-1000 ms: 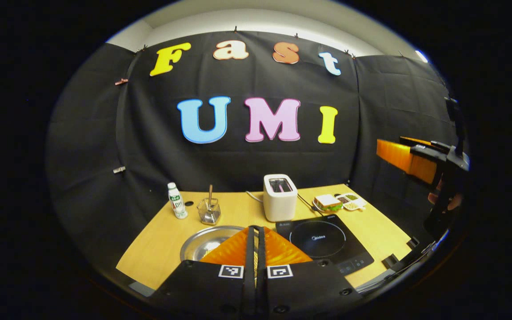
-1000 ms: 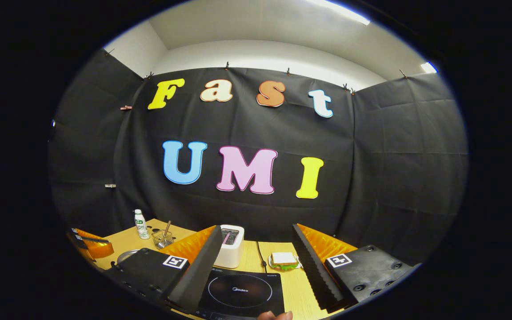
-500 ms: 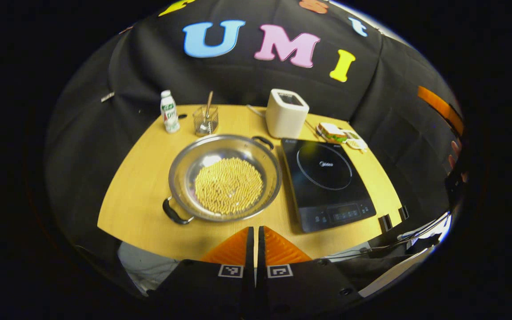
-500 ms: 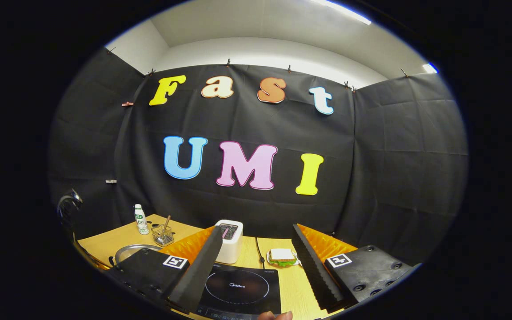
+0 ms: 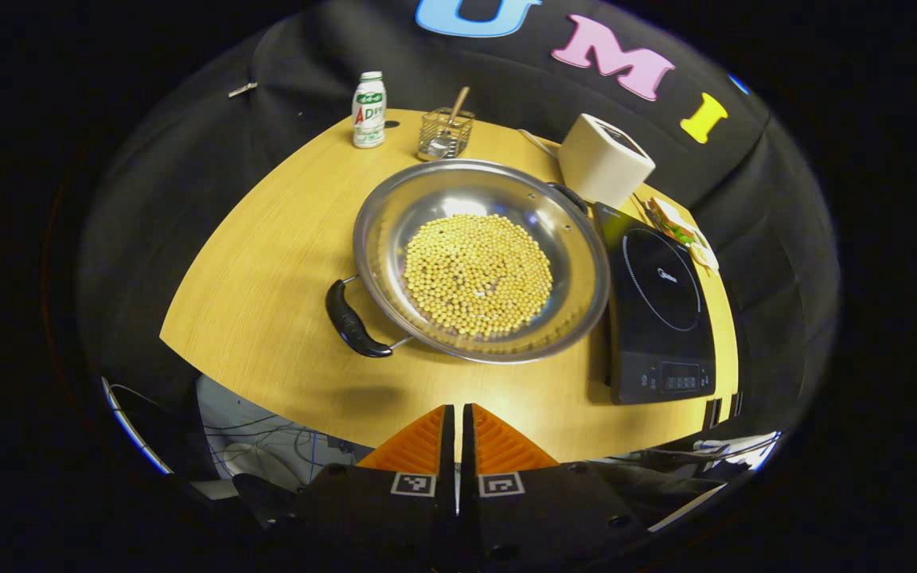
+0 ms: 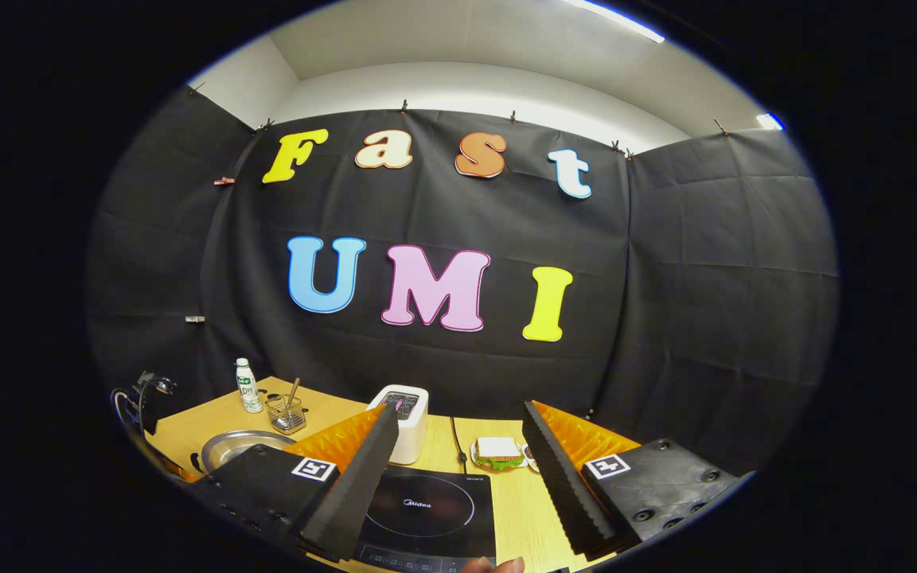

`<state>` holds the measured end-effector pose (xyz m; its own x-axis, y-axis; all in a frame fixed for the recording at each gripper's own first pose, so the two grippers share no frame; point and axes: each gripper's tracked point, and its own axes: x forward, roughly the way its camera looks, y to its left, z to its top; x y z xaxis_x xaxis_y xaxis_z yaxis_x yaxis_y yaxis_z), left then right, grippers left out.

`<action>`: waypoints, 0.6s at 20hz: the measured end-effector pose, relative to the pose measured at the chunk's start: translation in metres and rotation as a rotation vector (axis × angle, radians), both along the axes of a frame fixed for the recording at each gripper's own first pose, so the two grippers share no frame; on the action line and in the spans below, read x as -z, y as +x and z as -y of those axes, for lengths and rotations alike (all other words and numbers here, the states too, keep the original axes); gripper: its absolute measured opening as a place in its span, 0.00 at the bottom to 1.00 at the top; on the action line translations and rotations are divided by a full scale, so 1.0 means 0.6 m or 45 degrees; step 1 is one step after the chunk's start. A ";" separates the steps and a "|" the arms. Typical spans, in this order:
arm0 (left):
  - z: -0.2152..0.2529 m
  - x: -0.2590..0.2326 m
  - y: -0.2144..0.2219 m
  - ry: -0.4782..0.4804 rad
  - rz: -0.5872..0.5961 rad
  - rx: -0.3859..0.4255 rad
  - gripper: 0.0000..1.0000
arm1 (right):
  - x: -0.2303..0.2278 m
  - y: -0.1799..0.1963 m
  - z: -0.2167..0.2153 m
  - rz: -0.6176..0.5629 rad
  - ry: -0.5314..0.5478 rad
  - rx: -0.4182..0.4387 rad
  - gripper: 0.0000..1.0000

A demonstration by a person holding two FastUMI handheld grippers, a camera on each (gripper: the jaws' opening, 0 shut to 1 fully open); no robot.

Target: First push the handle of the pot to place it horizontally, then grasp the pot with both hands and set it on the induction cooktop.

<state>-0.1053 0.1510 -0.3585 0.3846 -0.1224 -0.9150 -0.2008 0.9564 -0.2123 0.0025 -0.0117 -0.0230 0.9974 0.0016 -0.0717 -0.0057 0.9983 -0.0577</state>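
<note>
A wide steel pot (image 5: 419,203) holding yellow beans (image 5: 478,273) sits on the wooden table, left of the black induction cooktop (image 5: 661,298). One black pot handle (image 5: 349,321) points to the near left, the other (image 5: 570,196) to the far right, so the handles lie on a diagonal. My left gripper (image 5: 456,420) is shut with nothing in it, above the table's near edge, short of the pot. My right gripper (image 6: 458,414) hangs open over the cooktop (image 6: 427,509), with the pot (image 6: 239,444) off to its left.
Along the back of the table (image 5: 267,263) stand a small white bottle (image 5: 368,99), a wire basket with a spoon (image 5: 444,131) and a white toaster (image 5: 606,159). A sandwich on a plate (image 5: 669,219) lies behind the cooktop. Cables hang under the table's near edge.
The left gripper has tipped downward and moved in over the table's near edge, bringing the pot closer and into full sight. It stays shut. The right gripper has barely shifted.
</note>
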 end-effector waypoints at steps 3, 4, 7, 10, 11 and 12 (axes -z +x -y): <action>-0.025 0.029 0.020 -0.012 -0.053 -0.087 0.05 | 0.005 0.000 0.005 -0.008 0.003 0.017 0.97; -0.035 0.037 0.026 -0.015 -0.067 -0.115 0.05 | 0.007 0.001 0.006 -0.009 0.001 0.022 0.97; -0.056 0.046 0.046 -0.031 -0.077 -0.181 0.05 | 0.013 0.000 0.013 -0.023 -0.007 0.034 0.97; -0.070 0.058 0.050 -0.052 -0.109 -0.230 0.05 | 0.016 -0.001 0.016 -0.038 -0.004 0.046 0.97; -0.076 0.062 0.053 -0.057 -0.114 -0.243 0.05 | 0.016 -0.002 0.016 -0.040 -0.004 0.048 0.97; -0.083 0.065 0.056 -0.061 -0.116 -0.258 0.05 | 0.017 -0.002 0.017 -0.041 -0.007 0.052 0.97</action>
